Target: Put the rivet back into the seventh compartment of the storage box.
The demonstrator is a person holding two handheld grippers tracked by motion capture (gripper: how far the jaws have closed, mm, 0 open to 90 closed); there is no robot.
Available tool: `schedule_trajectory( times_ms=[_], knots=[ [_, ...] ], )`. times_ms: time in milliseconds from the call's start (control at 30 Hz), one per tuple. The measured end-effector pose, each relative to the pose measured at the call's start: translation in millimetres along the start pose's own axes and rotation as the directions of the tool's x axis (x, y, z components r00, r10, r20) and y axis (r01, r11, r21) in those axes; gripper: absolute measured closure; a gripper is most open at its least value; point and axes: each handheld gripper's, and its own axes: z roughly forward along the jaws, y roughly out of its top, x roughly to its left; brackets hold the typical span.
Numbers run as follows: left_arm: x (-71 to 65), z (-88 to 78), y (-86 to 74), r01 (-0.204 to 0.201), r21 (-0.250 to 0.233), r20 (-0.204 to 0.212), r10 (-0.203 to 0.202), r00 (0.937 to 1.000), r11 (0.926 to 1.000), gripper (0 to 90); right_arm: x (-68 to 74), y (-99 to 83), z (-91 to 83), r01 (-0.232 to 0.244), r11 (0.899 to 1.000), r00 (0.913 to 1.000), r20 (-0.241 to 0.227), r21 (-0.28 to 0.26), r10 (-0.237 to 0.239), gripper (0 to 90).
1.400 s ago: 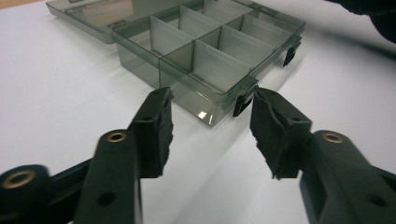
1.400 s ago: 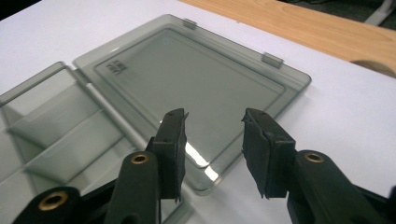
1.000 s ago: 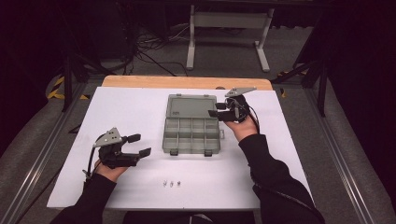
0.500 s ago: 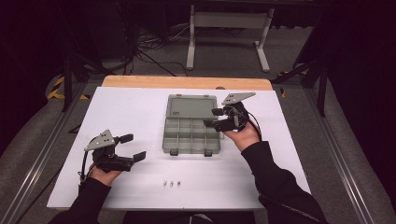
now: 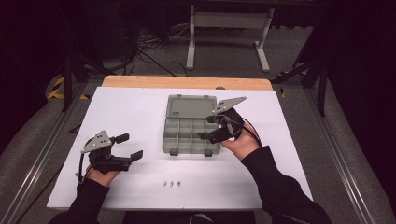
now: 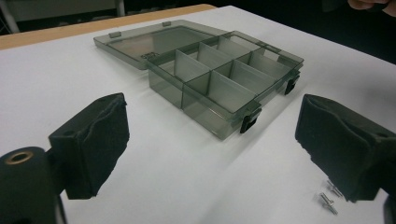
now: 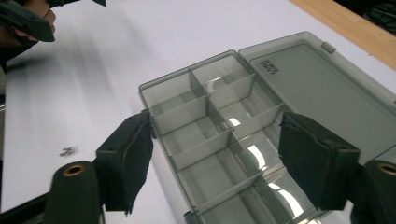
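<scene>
The box lies open on the table, its lid folded flat behind the empty compartments. The right gripper is held over the box's right side; its jaws have just been opening and now stand wide with nothing between them. In the right gripper view the compartments lie directly ahead of and below the jaws, with the lid beyond the right jaw.

The left gripper is held low over the table, jaws spread wide and empty. In the left gripper view the box is seen ahead, well beyond the jaws, and the screws lie just beside the right jaw's tip, on the sheet.

The opening step is judged finished, and loading is taken to be next. For that, the left gripper would have to be swung toward the screws, one small screw pinched between the pads, and it then carried forward to a compartment.
</scene>
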Motion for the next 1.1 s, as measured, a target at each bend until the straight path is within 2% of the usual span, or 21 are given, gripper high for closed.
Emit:
schedule_trajectory(
  times_ms=[333, 667, 933, 1000, 1100],
  knots=[
    [-0.6, -7.4, -3.8, 0.003, 0.010, -0.013, -0.003, 0.9999, 0.9999, 12.1, 21.5, 9.4, 10.0, 0.084, 0.992, 0.9958, -0.045, 0.090, -0.080, 27.5],
    [-1.9, -13.3, -6.9, 0.002, 0.005, -0.022, -0.002, 0.9997, 1.0000, 12.2, 38.6, 13.9, 24.0, 0.134, 0.980, 0.9874, -0.105, 0.150, -0.119, 28.6],
    [-2.0, -13.6, -7.4, 0.004, 0.003, -0.024, -0.004, 0.9997, 1.0000, 12.2, 56.9, 13.7, 37.9, 0.201, 0.958, 0.9717, -0.165, 0.207, -0.168, 28.6],
    [-2.0, -13.3, -7.4, 0.005, 0.005, -0.022, -0.005, 0.9998, 1.0000, 12.2, 59.3, 13.5, 39.1, 0.202, 0.956, 0.9709, -0.171, 0.212, -0.168, 28.6],
    [-1.9, -12.7, -7.1, 0.004, 0.008, -0.016, -0.004, 0.9999, 1.0000, 12.2, 67.0, 12.0, 43.5, 0.226, 0.946, 0.9645, -0.191, 0.235, -0.183, 28.6]
  ],
)
